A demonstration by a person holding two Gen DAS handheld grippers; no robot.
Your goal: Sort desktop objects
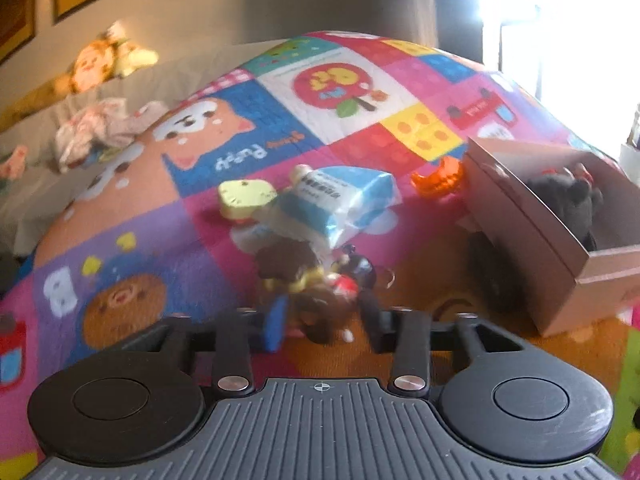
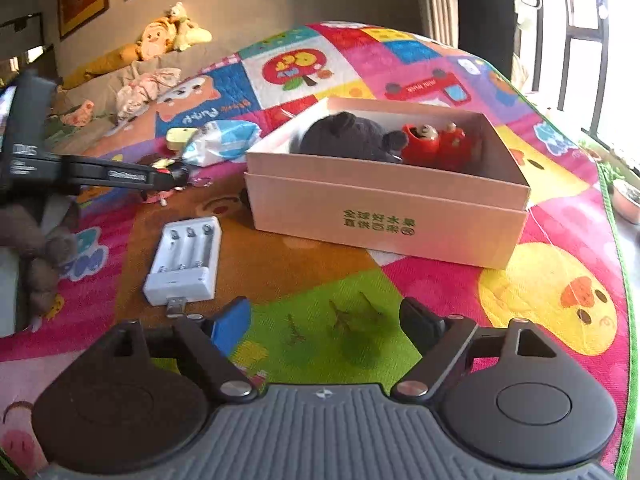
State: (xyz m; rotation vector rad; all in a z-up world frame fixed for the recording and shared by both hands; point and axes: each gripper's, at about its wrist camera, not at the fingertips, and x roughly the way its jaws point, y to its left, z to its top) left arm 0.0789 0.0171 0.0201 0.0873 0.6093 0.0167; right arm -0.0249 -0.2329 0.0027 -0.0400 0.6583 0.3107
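The left gripper point(image 1: 320, 328) clamps a brown keychain toy point(image 1: 316, 312), next due at two o'clock in the pink box point(image 1: 532, 216), while the right gripper point(image 2: 326, 330) gapes empty near the battery charger point(image 2: 186, 264) at ten o'clock.

The pink cardboard box point(image 2: 384, 216) carries two lines of green Chinese characters on its near wall, printed upside down as seen from the right wrist. The play mat point(image 2: 320, 292) shows "Puppy" on its blue dog panel and small white letters on the red car, too small to read. The blue-and-white packet point(image 1: 340, 200) bears blurred dark print.
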